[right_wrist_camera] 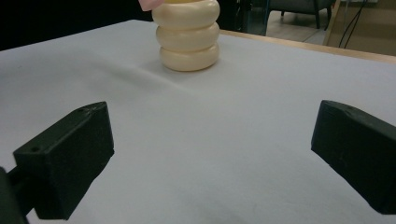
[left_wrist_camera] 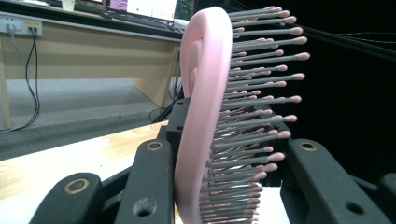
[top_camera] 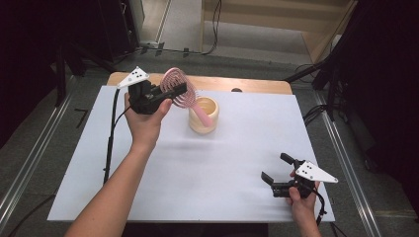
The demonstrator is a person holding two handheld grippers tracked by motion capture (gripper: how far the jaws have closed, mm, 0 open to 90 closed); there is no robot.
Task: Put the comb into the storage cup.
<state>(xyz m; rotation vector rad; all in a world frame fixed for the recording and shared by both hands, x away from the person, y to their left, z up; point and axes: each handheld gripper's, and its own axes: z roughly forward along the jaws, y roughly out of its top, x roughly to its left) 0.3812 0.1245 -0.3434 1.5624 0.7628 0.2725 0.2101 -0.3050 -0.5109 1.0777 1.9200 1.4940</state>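
Pink hairbrush [top_camera: 179, 89] sits clamped by its head in your left gripper [top_camera: 170, 94] at the upper middle of the high view, its handle down inside the cream ribbed cup [top_camera: 203, 115], while your right gripper [top_camera: 277, 170] waits, jaws apart, at lower right.

A pink hairbrush [top_camera: 184, 91] with grey, pink-tipped bristles is held up at a tilt, its oval head raised and its handle lowered into a cream cup [top_camera: 203, 115]. The head is clamped between the jaws of the left gripper [top_camera: 174, 92]. The cup, ribbed in three rounded rings, stands upright on the white-covered desk [top_camera: 197, 168].
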